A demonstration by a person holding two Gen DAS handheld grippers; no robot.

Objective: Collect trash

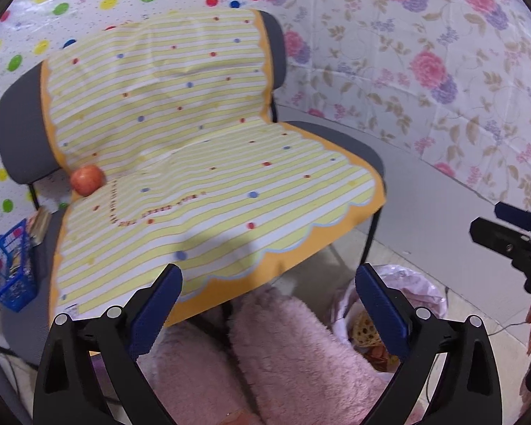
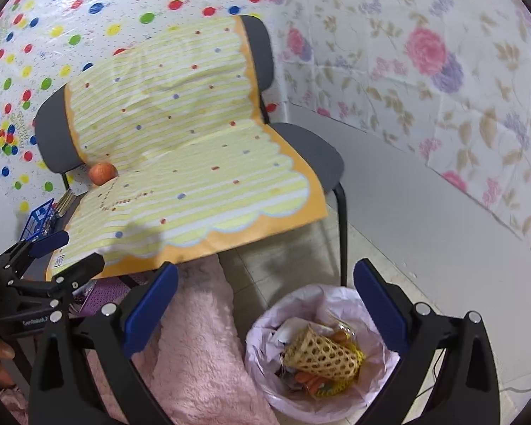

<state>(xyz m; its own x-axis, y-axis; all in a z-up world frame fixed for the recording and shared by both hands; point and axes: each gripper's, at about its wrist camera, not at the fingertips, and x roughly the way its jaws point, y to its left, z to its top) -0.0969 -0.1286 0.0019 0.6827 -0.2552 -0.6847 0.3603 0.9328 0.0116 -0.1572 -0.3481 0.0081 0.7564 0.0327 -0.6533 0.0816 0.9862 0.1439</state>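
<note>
A bin with a pale pink liner (image 2: 262,326) stands on the floor beside the chair. It holds a yellow foam fruit net (image 2: 322,356), orange scraps and crumpled paper. My right gripper (image 2: 265,269) hangs open above and in front of the bin, with nothing between its fingers. My left gripper (image 1: 269,276) is also open and empty, over the chair's front edge. The bin's liner (image 1: 423,292) shows behind its right finger. Each gripper appears in the other's view: the right gripper (image 1: 494,221) at the right edge, the left gripper (image 2: 78,251) at the left edge.
A grey chair (image 1: 21,124) under a yellow striped cover (image 1: 201,177) has a reddish round fruit (image 1: 87,180) in the seat crease. The person's fluffy pink legs (image 1: 283,347) are below. A blue basket (image 1: 12,269) sits at the left. Patterned sheets cover the walls.
</note>
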